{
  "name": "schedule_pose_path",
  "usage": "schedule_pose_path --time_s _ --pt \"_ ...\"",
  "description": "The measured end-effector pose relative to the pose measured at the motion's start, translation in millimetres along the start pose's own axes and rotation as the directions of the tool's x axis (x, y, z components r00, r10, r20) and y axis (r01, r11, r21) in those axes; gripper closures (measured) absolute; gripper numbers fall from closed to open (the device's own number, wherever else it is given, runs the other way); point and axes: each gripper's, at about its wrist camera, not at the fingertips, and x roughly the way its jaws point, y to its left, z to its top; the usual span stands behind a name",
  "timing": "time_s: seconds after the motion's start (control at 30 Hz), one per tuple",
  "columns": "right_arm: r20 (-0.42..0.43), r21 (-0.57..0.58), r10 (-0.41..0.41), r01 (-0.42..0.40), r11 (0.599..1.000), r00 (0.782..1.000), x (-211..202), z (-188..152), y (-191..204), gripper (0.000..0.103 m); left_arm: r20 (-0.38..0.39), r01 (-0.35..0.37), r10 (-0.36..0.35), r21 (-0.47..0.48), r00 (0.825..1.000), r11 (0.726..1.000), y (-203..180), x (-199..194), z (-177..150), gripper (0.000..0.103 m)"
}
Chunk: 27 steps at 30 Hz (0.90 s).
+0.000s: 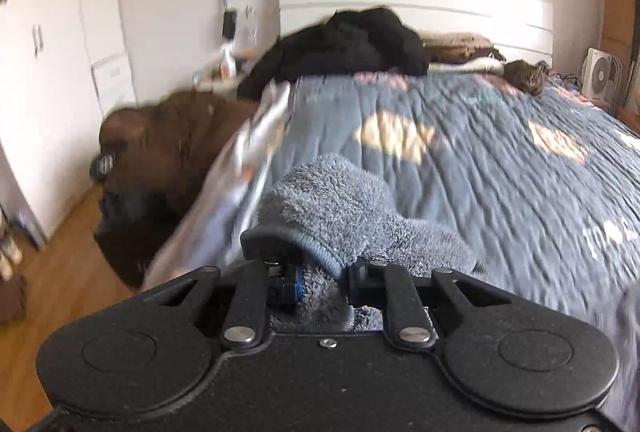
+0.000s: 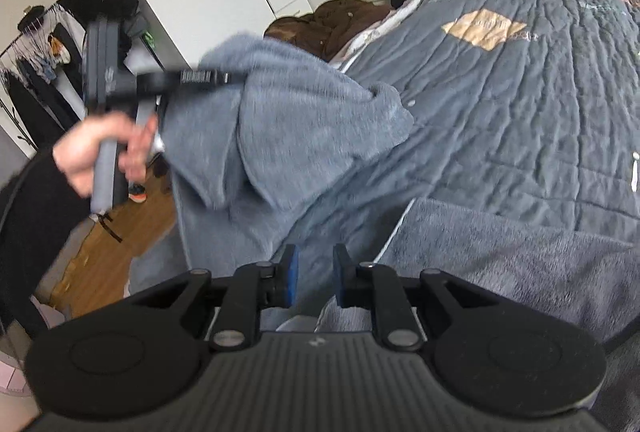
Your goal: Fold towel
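- The towel (image 2: 288, 136) is fluffy and grey-blue. Part of it is up in the air near the left side of the bed (image 2: 520, 80). Another part lies flat on the bed, near and to the right.
- The left tongs (image 1: 320, 264) are shut tight on a bunched bit of the towel. The cloth puffs up between the two black fingers.
- In the right view, a hand (image 2: 100, 148) holds the left tool by its grey handle, and the towel hangs down from it in big soft folds.
- The right tongs (image 2: 314, 274) are apart. There is a gap between the blue pads, and nothing is in it. The towel is just under and past them.
- The step looks like this: one end of the towel is lifted up to be carried over the rest. I cannot tell which fold this is, or how many folds the towel has.
- Next, I think the right tongs need to find a free edge or corner and close on it. Then both ends can move together, so the cloth lands flat and the edges line up.
- The towel is thick and floppy, so it may sag or bunch.
- A cat (image 1: 526, 76) lies at the far right of the bed, well away from the towel.
- A black pile of clothes (image 1: 360, 40) sits at the far end too.
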Motion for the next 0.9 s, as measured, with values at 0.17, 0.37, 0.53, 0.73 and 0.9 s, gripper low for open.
schedule_pose_path --time_s 0.17,0.37,0.53,0.73,0.9 --pt "0.037 0.008 0.013 -0.013 1.0 0.999 -6.2 6.2 -13.0 0.087 0.072 -0.03 0.026 0.048 0.997 0.998 -7.2 22.3 67.2 0.087" --pt "0.067 0.031 0.002 -0.004 0.999 0.998 -9.1 6.4 -40.4 0.087 0.167 -0.074 0.064 0.057 0.984 0.996 -16.7 59.1 139.4 0.088" --pt "0.056 0.052 -0.032 0.029 0.998 0.998 -3.5 -1.3 -66.4 0.087 0.159 -0.086 0.08 0.036 0.984 0.996 -21.0 122.8 136.1 0.088" --pt "0.021 0.087 -0.06 0.058 0.995 0.998 -0.9 -15.3 -88.1 0.087 -0.07 -0.185 0.188 0.04 0.98 0.982 -14.2 232.5 50.8 0.087" --pt "0.026 0.077 -0.068 0.066 0.995 0.997 -15.2 -20.8 -88.6 0.086 -0.111 -0.247 0.253 0.061 0.961 0.967 6.1 201.4 37.6 0.077"
